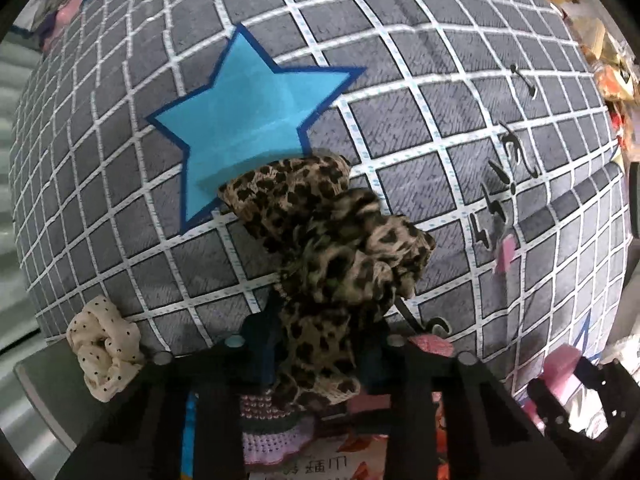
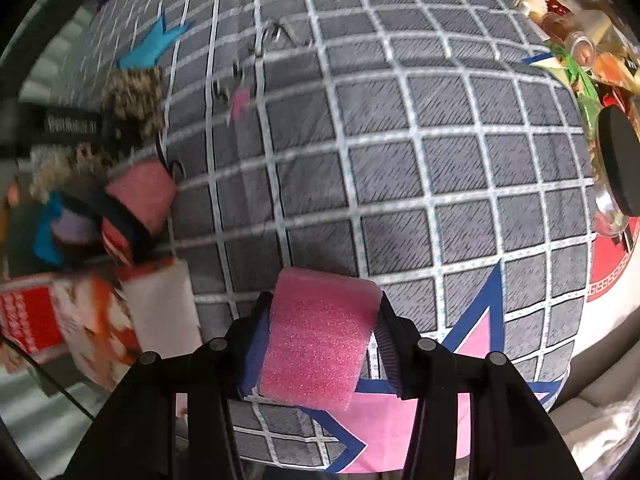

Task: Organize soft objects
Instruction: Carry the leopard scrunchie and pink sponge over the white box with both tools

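lengthwise, leopard scrunchie (image 1: 332,256) runs away from camera.

We can see some black signs written on the gray checked cloth (image 1: 400,92), near its right side, but we cannot read them. At the bottom edge of the left wrist view, a paper (image 1: 316,466) shows a few dark printed signs, cut off and too small to read. In the right wrist view, white letters stand on a black bar (image 2: 72,125), too blurry to read.
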A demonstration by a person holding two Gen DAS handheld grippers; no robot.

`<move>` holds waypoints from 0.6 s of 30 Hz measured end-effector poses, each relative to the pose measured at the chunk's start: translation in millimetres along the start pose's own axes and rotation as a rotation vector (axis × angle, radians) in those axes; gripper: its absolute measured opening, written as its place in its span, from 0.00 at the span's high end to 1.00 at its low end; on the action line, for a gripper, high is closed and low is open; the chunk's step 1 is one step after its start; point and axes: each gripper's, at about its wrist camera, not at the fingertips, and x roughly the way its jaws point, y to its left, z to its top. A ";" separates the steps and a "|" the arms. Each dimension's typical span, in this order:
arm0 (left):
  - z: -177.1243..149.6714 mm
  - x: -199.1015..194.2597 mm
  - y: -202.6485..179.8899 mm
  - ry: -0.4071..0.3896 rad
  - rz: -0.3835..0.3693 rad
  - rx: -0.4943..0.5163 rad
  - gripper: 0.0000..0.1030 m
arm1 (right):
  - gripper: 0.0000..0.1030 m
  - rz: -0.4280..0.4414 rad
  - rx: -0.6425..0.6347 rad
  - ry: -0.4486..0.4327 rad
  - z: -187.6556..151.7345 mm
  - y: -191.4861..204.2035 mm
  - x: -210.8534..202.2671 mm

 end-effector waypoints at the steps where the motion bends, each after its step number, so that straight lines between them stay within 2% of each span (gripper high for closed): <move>1: 0.3 -3.5 2.7 -0.015 -0.002 -0.009 0.74 | 0.51 0.005 0.006 -0.006 4.0 -0.7 -3.8; 2: 0.7 -8.4 3.8 -0.025 -0.005 -0.013 0.85 | 0.51 0.011 0.013 -0.016 9.1 0.1 -9.4; 3: 1.0 -12.4 5.3 -0.036 -0.011 -0.015 0.91 | 0.51 0.015 0.016 -0.026 13.6 0.6 -14.0; 8: 6.8 -36.1 12.5 -0.099 -0.025 -0.025 0.93 | 0.51 0.027 0.017 -0.063 35.2 -1.7 -21.9; 12: 11.0 -58.3 14.6 -0.140 -0.041 -0.033 0.94 | 0.51 0.034 -0.003 -0.081 57.1 15.1 -33.2; 15: 10.8 -74.2 22.1 -0.171 -0.049 -0.047 0.94 | 0.51 0.040 -0.033 -0.097 63.6 35.7 -32.9; 18: 13.9 -88.3 36.2 -0.192 -0.056 -0.071 0.95 | 0.51 0.053 -0.050 -0.106 50.0 40.1 -38.2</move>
